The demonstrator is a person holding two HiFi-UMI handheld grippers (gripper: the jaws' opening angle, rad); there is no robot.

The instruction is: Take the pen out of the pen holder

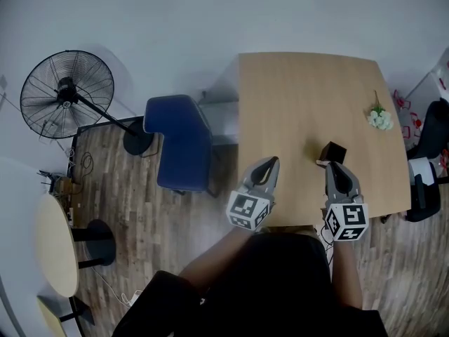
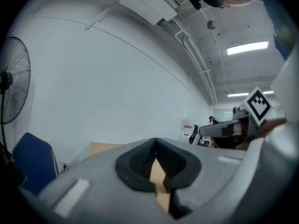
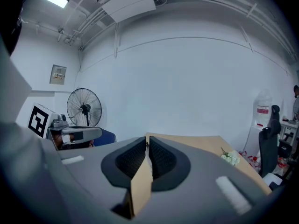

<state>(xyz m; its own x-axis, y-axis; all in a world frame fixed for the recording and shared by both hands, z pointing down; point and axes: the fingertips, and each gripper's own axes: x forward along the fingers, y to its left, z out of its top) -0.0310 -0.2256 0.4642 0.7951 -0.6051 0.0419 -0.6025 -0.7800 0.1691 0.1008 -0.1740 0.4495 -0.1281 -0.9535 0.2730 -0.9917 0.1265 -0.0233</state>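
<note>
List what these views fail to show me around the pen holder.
- Pen: head view, the pen holder is small and dark; no pen can be told apart inside.
- Holder's near side: head view, partly covered by the right tool tip.
- Holder in both gripper views: absent; the left tool and right tool bodies fill the lower frames.

Honestly, we can't read a single word anywhere. The wall notice [image 3: 58, 74] and the red label [image 2: 188, 126] on a white container are too small and blurry. The marker cubes [image 1: 248, 210] only show black-and-white square patterns, no letters.
</note>
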